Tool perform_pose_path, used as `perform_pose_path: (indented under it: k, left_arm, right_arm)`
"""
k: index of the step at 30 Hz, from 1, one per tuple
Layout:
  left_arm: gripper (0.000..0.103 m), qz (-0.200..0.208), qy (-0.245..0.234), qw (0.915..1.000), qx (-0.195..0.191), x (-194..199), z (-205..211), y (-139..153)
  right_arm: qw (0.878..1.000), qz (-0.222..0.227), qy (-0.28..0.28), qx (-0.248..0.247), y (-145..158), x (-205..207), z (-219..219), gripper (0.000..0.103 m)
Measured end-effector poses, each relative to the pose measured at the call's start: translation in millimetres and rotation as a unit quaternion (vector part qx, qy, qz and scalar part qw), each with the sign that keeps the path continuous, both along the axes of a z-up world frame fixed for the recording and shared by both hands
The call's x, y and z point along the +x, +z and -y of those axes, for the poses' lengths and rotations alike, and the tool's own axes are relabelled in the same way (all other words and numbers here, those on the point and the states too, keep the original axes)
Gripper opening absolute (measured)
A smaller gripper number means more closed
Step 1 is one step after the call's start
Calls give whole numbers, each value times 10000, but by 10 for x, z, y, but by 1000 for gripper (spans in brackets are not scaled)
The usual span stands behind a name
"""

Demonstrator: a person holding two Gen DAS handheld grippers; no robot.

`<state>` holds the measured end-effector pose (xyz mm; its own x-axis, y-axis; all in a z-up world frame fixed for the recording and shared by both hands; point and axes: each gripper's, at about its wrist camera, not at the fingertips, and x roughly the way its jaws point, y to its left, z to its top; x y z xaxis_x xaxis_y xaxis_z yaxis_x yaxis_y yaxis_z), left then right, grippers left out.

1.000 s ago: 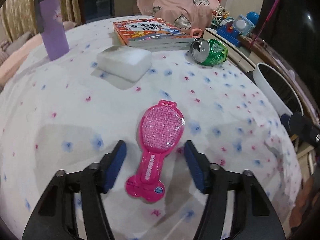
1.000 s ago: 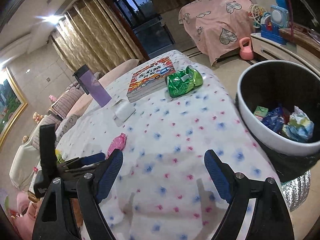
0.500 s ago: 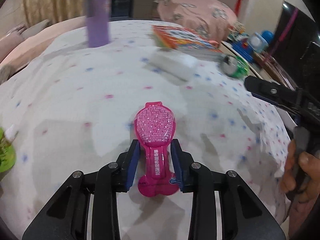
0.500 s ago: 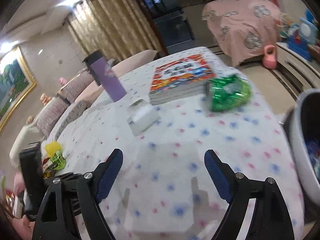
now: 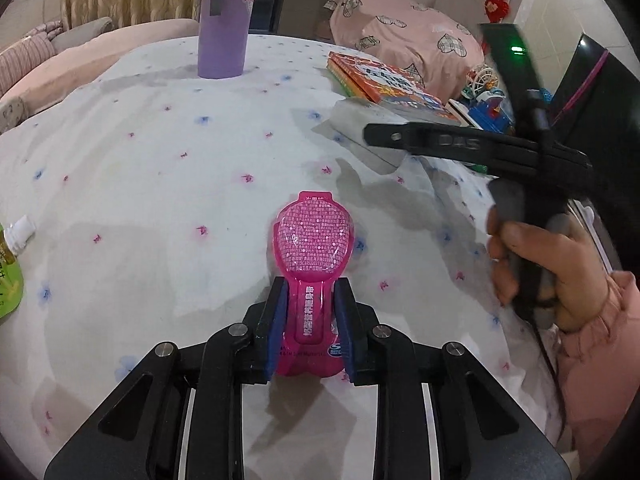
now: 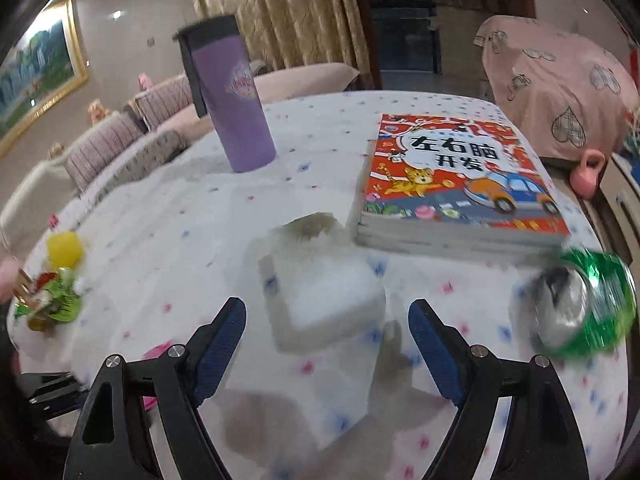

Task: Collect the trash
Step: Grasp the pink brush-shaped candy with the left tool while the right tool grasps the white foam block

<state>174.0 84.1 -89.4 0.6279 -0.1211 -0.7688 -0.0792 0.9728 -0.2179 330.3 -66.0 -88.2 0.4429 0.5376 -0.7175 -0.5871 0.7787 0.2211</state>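
My left gripper [image 5: 310, 308] is shut on the neck of a pink spoon-shaped plastic package [image 5: 312, 240], which lies on the white flowered tablecloth [image 5: 140, 208]. My right gripper [image 6: 324, 332] is open and empty, hovering over a white tissue pack [image 6: 320, 292]. A crushed green can [image 6: 584, 304] lies to the right of it. A green and yellow wrapper pile [image 6: 56, 288] sits at the table's left edge; a green pouch [image 5: 8, 268] shows at the left of the left wrist view. The right gripper's body [image 5: 480, 148] crosses the left wrist view at the right.
A purple tumbler [image 6: 232, 104] stands at the back of the table. A stack of children's books [image 6: 460, 184] lies at the back right. A pink-covered chair [image 6: 560, 92] and toys [image 5: 488, 96] stand beyond the table.
My left gripper closed on the pink package's neck. My right gripper swung left from the bin side to above the tissue pack.
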Motion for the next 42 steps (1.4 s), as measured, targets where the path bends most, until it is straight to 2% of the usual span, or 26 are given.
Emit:
perform_pose_path:
  k: [2, 3, 4, 7, 9, 10, 11, 16, 17, 19, 30, 42]
  left_arm:
    - [28, 9, -1, 10000, -87, -3, -16, 4]
    - [30, 13, -1, 9999, -118, -8, -14, 10]
    - [33, 13, -1, 9999, -129, -12, -4, 19]
    - [42, 10, 35, 10000, -62, 2, 23, 34]
    - [52, 3, 99, 9999, 52, 9, 52, 41]
    - [62, 7, 168, 9998, 139, 14, 67, 46]
    - [67, 9, 247, 9994, 239, 26, 76, 47]
    - [67, -62, 253, 9984, 508, 147, 152, -5]
    - [60, -68, 205, 9980, 595, 180, 194, -8]
    - [40, -38, 66, 9977, 676, 226, 272, -4]
    - [38, 199, -542, 9974, 439, 21, 765, 171]
    - [38, 382, -1338, 9891, 484, -165, 1535, 350]
  right_arm:
    - [9999, -71, 44, -148, -47, 48, -64, 79]
    - [9997, -94, 36, -213, -63, 45, -70, 60]
    - [9997, -101, 2, -233, -60, 27, -54, 54]
    - [9999, -101, -116, -67, 7, -96, 90, 53]
    - [9997, -112, -192, 39, 55, -214, 203, 53]
    - [9996, -140, -220, 111, 70, -245, 258, 53]
    - [9994, -178, -241, 196, 81, -293, 312, 53]
    - [9970, -322, -444, 556, 136, -663, 655, 53]
    - [9961, -361, -501, 631, 140, -729, 720, 53]
    - [9950, -376, -602, 695, 149, -836, 813, 53]
    - [9874, -238, -1153, 1055, 328, -1380, 1376, 53]
    - [9756, -218, -1837, 1181, 314, -1760, 2029, 53]
